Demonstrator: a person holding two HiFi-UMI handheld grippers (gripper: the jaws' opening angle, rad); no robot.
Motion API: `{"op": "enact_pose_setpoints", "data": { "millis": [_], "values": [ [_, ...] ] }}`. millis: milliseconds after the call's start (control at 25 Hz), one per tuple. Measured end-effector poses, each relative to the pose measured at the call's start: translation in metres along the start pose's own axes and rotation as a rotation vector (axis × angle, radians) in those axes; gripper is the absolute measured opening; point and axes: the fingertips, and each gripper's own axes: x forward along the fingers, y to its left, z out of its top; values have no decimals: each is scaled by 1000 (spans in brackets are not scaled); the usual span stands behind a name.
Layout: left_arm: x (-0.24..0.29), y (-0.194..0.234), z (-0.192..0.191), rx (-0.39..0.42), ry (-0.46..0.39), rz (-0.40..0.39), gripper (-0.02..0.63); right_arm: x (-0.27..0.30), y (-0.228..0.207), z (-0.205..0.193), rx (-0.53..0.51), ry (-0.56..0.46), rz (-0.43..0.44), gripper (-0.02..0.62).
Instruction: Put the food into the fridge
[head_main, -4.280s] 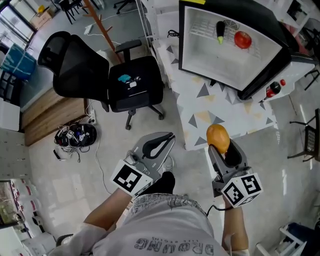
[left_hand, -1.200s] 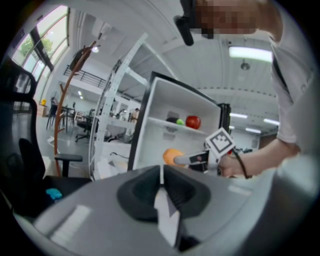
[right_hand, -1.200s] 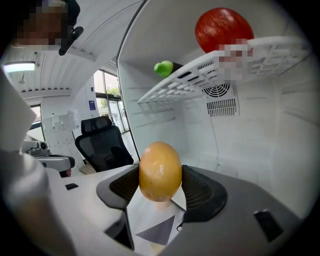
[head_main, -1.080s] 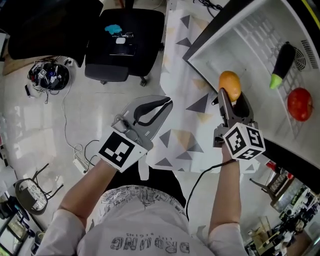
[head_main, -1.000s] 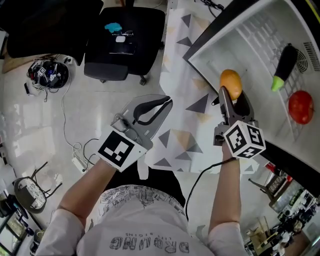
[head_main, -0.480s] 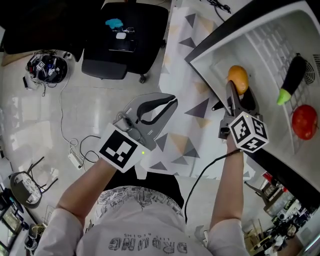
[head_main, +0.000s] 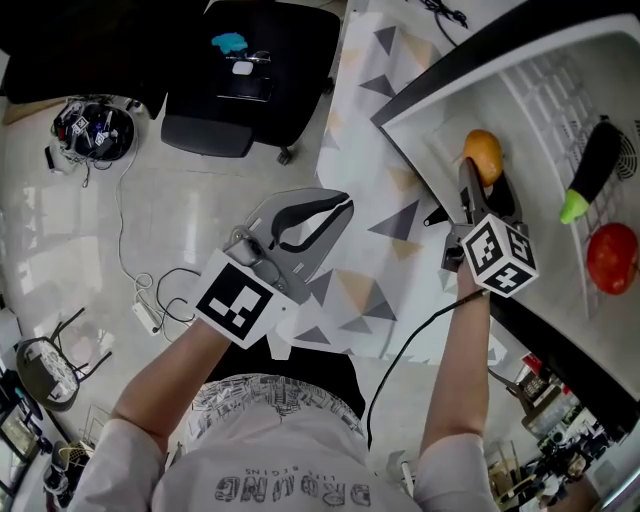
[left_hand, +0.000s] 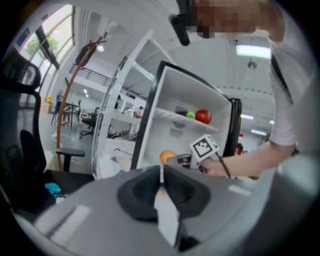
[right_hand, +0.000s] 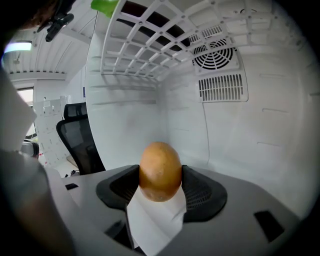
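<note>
Inside the fridge mouth: the right gripper (head_main: 480, 183) is past the black frame, carrying the orange fruit (head_main: 483, 157) over the white liner
Right tongs: clamped on the orange fruit (right_hand: 160, 171) – the right gripper view shows it pinched between both dark pads (right_hand: 202, 192), rounded end up
Orange fruit: held in the air in the space under the wire shelf (right_hand: 145, 45), touching neither wall; the round vent (right_hand: 215, 52) sits on the back wall, up and to its right
Fridge (head_main: 436, 140): door open, white inside, tilted across the top right of the head view
Already shelved: an eggplant (head_main: 597, 155) and a tomato (head_main: 612, 257) lie on the wire shelf, near each other and well apart from the fruit
Left tongs: the left gripper (head_main: 305, 215) has its jaws pressed together with nothing between them – the left gripper view shows only a thin seam
Left gripper's spot: outside the fridge, above the triangle-patterned cloth (head_main: 370, 290)
Far left: a black office chair (head_main: 250, 100) stands on the pale floor, a small blue item on its seat
</note>
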Motion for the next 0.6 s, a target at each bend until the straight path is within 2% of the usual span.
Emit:
{"op": "enact_pose_setpoints", "data": {
  "millis": [600],
  "values": [
    [4,4,-6,-9,6,10,24,27,-22,-3,-53,31,-60,268]
  ]
}}
